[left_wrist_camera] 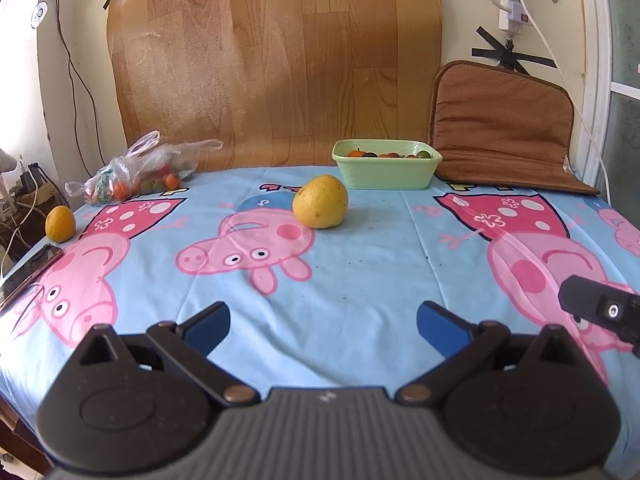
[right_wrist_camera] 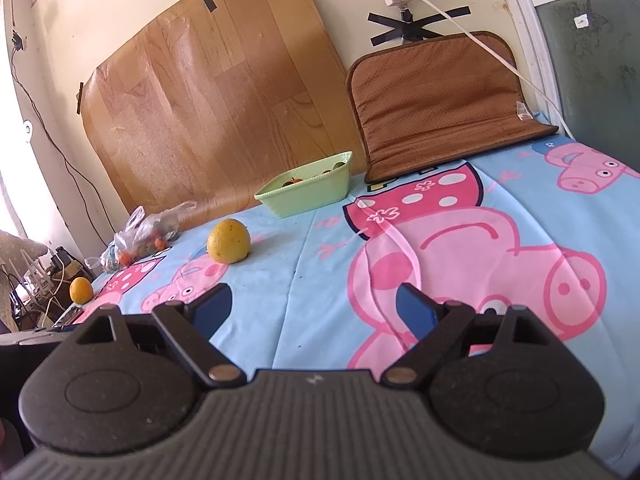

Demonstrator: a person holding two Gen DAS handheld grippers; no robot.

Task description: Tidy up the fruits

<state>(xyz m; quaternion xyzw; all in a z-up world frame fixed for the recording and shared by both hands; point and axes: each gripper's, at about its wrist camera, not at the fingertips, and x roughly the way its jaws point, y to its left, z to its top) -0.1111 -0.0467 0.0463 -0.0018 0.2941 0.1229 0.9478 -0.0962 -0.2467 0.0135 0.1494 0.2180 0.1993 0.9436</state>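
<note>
A large yellow citrus fruit (left_wrist_camera: 320,201) (right_wrist_camera: 228,241) lies mid-table on the cartoon-pig cloth. A smaller orange fruit (left_wrist_camera: 60,222) (right_wrist_camera: 81,290) sits at the far left edge. A light green bowl (left_wrist_camera: 386,169) (right_wrist_camera: 308,190) holding several small fruits stands at the back. A clear plastic bag (left_wrist_camera: 138,172) (right_wrist_camera: 140,240) of small fruits lies at the back left. My left gripper (left_wrist_camera: 323,326) is open and empty, well short of the yellow fruit. My right gripper (right_wrist_camera: 314,310) is open and empty, to the right of the left one; part of it shows in the left wrist view (left_wrist_camera: 600,308).
A brown cushion (left_wrist_camera: 500,128) (right_wrist_camera: 440,104) leans on the wall at the back right. A wood-pattern sheet (left_wrist_camera: 276,60) is taped to the wall behind. A phone (left_wrist_camera: 28,274) lies at the left table edge. Cables and a power strip (left_wrist_camera: 512,8) hang on the wall.
</note>
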